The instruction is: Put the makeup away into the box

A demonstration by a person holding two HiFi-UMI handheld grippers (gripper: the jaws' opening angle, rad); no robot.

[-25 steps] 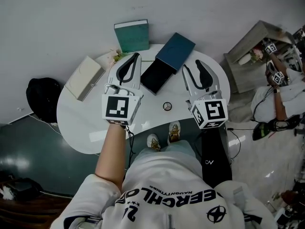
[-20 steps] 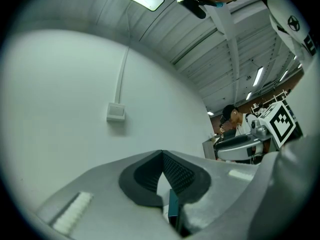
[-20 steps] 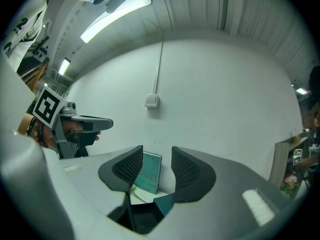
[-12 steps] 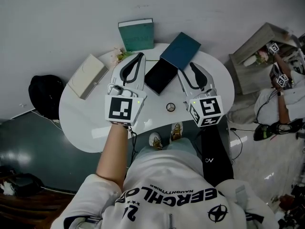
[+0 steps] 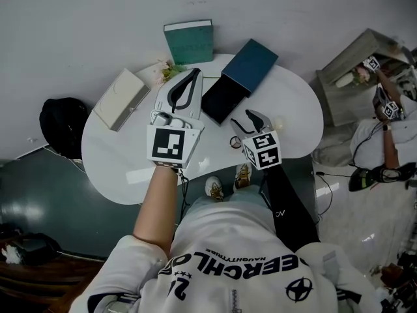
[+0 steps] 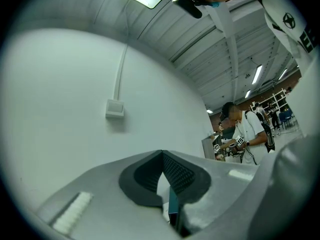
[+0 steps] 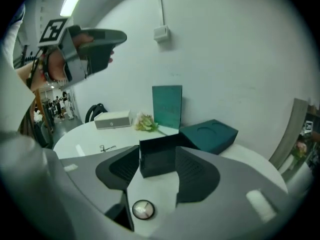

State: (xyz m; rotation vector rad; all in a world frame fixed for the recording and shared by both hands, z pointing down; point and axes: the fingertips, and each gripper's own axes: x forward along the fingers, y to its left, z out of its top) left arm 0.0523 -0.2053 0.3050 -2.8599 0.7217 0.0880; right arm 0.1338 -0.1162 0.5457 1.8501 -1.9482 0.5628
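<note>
Right gripper view | right gripper [image 7: 157,154] jaws just opened, compact [image 7: 143,210] between, ungripped | left gripper [image 6: 162,156] clenched

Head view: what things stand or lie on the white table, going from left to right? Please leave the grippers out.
In order: cream box → flowers → upright teal box → black open box → teal lid. The small round case sits below box and lid, so I leave it out.
</note>
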